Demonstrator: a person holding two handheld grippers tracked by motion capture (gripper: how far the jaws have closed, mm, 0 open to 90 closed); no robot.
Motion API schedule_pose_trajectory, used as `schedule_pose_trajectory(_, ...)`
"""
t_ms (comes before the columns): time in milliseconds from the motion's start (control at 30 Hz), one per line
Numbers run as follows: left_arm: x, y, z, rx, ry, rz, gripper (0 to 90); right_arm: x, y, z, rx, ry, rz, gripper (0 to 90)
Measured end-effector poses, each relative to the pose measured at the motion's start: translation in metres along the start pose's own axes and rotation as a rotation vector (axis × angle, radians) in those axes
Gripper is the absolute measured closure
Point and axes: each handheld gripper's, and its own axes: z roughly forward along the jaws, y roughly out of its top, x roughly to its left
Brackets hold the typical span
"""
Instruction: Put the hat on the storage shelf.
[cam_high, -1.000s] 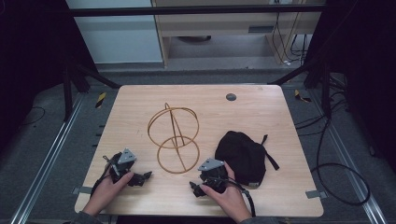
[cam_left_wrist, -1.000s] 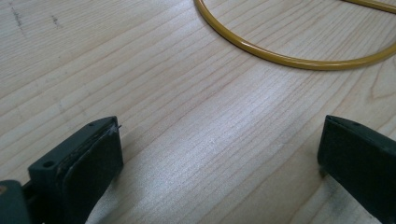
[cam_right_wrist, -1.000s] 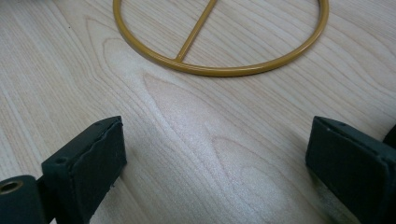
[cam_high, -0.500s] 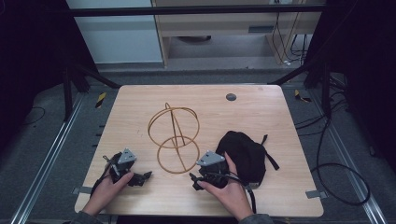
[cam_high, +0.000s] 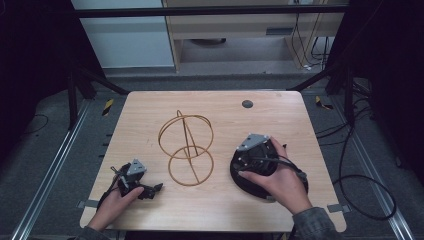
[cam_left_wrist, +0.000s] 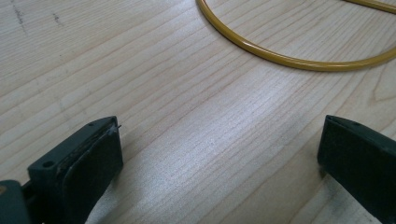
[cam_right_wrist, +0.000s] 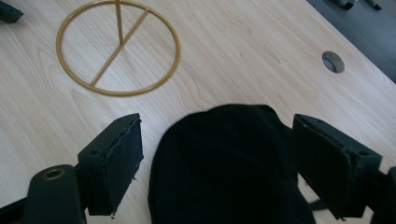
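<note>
Right gripper (cam_right_wrist: 217, 163) hangs low in the frame of its own view with jaws spread wide, a black cap (cam_right_wrist: 229, 163) lying between them — whether the pads touch the fabric cannot be told. In the high view that gripper (cam_high: 256, 156) sits over the cap (cam_high: 245, 177) at centre right, held by the right hand (cam_high: 280, 182). Left gripper (cam_left_wrist: 219, 158) is open too, bare wooden table (cam_left_wrist: 187, 116) between its jaws; it (cam_high: 150, 190) rests at lower left. A gold wire stand (cam_high: 187, 150) — two rings joined by rods — stands at centre, between the grippers.
</note>
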Motion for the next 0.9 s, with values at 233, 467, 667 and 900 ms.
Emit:
schedule_pose_trajectory(233, 0.000, 0.000, 0.000, 0.002, 0.000, -0.001, 0.0, -0.036, -0.009, -0.004, 0.110, 0.039, 0.069, 19.2)
schedule_pose_trajectory(467, 0.000, 0.001, 0.001, 0.002, 0.001, -0.003, 0.0, -0.062, -0.011, -0.001, 0.212, 0.041, 0.101, 22.6)
schedule_pose_trajectory(667, 0.000, 0.001, 0.001, 0.000, 0.002, -0.005, 0.0, -0.072, -0.011, -0.001, 0.256, 0.079, 0.110, 27.0)
schedule_pose_trajectory(900, 0.000, 0.002, 0.001, 0.003, 0.002, -0.005, 0.0, -0.079, -0.011, 0.011, 0.271, 0.123, 0.131, 21.6)
